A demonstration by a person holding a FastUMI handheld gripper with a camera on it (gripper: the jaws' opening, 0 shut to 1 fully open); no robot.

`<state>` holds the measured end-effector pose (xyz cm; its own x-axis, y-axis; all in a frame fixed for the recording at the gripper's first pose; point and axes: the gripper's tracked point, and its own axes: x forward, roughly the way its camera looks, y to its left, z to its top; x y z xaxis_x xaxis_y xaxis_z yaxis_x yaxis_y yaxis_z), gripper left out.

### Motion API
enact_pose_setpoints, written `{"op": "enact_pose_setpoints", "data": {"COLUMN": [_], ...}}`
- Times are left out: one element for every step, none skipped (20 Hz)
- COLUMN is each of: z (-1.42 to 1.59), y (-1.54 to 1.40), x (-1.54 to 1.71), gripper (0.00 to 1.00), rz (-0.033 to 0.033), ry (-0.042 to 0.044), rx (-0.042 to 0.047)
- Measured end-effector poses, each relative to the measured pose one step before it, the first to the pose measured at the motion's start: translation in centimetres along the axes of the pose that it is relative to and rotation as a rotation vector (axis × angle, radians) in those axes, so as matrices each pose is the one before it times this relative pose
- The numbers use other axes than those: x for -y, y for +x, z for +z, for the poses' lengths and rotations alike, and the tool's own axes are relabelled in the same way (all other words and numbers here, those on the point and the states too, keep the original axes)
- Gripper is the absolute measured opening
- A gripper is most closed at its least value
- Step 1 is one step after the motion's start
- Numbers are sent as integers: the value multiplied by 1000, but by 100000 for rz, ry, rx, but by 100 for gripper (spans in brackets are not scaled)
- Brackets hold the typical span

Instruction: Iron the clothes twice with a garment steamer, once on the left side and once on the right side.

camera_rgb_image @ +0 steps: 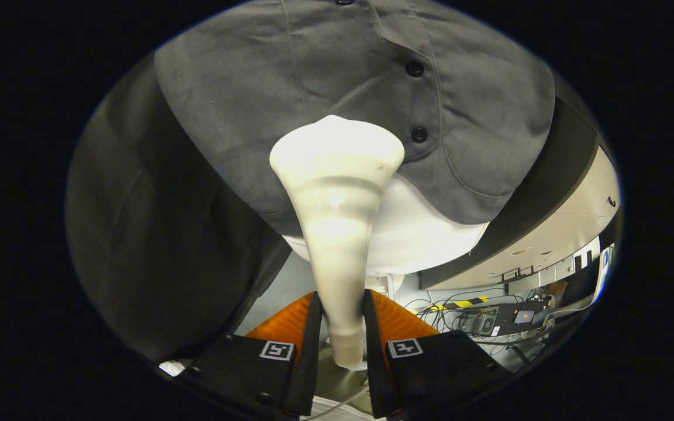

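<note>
A cream-white garment steamer (337, 222) runs forward from between my fingers, its narrow handle clamped by both and its wide flat head (337, 153) at the far end. My gripper (341, 318) is shut on that handle. The head lies against a grey button-up shirt (290, 99) hanging just ahead, a little left of the button placket, where two dark buttons (415, 69) show. A white form (419, 234) shows beneath the shirt's hem. A dark sleeve or cloth (155, 234) hangs at the left of the steamer.
Behind the shirt at the right curves a dark-edged panel (547, 199). Further back at the lower right lie cables, electronic boxes (489, 318) and a strip of yellow-black tape (460, 304) on the floor. A thin cord (343, 400) trails under the fingers.
</note>
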<state>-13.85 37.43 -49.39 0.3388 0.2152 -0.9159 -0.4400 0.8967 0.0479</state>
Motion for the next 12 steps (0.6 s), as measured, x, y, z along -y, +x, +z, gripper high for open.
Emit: {"op": "enact_pose_setpoints", "data": {"z": [68, -78, 206, 153, 175, 214, 387, 449, 585, 559, 687, 588], "y": [-421, -566, -610, -849, -946, -981, -1013, -1040, -1087, -1042, -1100, -1116], "x": [312, 387, 198, 341, 330, 606, 583, 594, 592, 769, 770, 614], "gripper": [44, 44, 44, 44, 44, 44, 44, 44, 44, 44, 44, 44], "rz": [500, 286, 323, 308, 305, 306, 263, 213, 38, -80, -243, -201], "ry": [-222, -33, 40, 351, 440, 423, 525, 582, 642, 500, 467, 383], "rx": [256, 134, 516, 1009, 1062, 1223, 1609, 1665, 1824, 1965, 1955, 2074]}}
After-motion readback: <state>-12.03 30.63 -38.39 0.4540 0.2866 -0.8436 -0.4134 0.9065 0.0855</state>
